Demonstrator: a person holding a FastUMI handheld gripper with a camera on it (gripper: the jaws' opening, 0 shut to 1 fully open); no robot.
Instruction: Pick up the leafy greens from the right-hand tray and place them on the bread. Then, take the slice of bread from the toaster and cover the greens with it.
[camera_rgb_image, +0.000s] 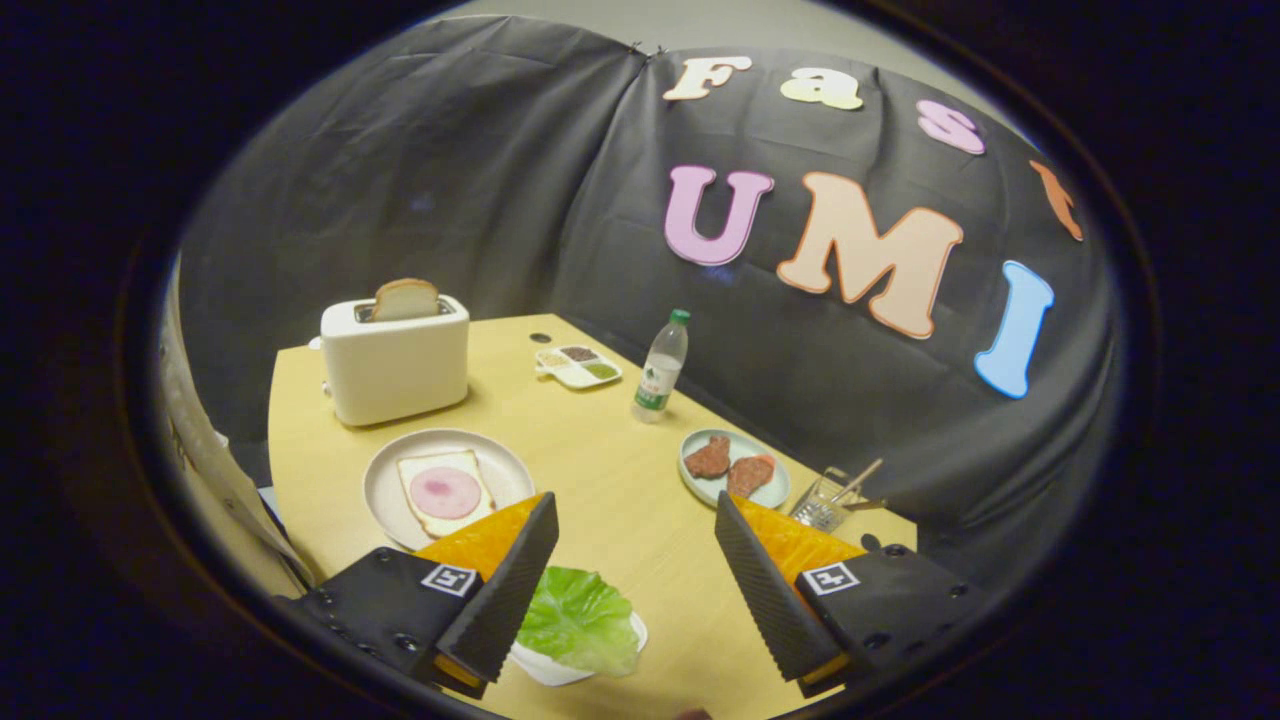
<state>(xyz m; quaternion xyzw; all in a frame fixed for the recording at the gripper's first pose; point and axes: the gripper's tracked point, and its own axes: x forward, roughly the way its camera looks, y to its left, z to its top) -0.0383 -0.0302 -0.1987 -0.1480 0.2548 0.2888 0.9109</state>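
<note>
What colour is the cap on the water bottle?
Green, seen in the gripper view on the water bottle beyond the open gripper.

gripper (630, 560) camera, high, facing table (620, 480)

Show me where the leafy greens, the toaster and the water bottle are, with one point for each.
leafy greens (578, 618), gripper view, middle of the leaf, by the open gripper (630, 580)
toaster (397, 370), gripper view, front wall
water bottle (660, 372), gripper view, middle of the body
</note>
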